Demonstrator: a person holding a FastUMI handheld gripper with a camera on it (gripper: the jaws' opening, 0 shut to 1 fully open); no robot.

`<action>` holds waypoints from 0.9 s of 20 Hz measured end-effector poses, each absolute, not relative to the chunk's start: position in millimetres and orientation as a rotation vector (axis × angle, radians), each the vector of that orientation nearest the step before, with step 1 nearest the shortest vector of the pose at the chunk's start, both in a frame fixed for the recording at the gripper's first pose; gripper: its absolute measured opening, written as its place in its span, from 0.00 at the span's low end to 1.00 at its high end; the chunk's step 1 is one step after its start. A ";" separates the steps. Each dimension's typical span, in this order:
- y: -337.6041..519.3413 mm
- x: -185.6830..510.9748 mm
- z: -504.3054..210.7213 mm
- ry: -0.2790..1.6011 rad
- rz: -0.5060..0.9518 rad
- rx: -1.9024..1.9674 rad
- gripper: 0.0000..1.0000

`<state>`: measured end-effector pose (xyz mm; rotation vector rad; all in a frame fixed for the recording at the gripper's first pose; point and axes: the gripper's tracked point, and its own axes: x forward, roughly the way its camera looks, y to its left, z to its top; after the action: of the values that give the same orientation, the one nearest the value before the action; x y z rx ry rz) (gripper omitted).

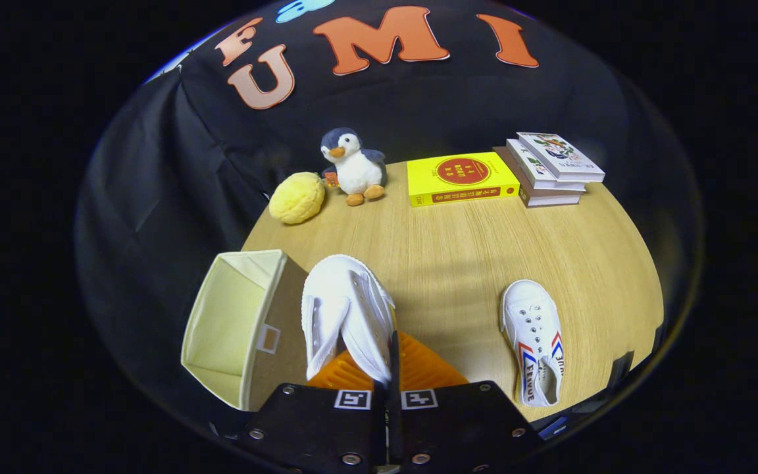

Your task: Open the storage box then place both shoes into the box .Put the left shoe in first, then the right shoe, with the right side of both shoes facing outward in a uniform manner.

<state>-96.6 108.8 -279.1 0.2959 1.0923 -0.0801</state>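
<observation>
A white shoe is clamped between the fingers of the gripper, which press together on its side wall near the opening, so the jaws are nearly together with the canvas pinched between them. The shoe is lifted with its toe pointing forward, away from the fingers. Just left of the jaws and touching the held shoe's side sits the box, open at the top, pale yellow inside, brown outside, with a small label holder on the wall facing the fingers. To the right of the jaws, well apart, the 2nd shoe lies sole-down on the wooden table, toe pointing away, with red and blue stripes on its side. Far beyond the fingers, along the table's back edge, stand a yellow plush ball, a toy penguin, a yellow book and a stack of 3 books.
</observation>
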 end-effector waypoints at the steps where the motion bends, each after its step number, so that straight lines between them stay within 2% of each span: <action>1: 119.0 -90.8 -273.1 1.094 -0.071 0.311 0.03; 8: 198.2 -61.2 -255.1 1.146 0.003 0.385 0.02; 18: 275.9 -40.0 -302.9 1.306 -0.031 0.418 0.03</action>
<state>-40.0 275.9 -302.9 0.4178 1.3062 -0.0314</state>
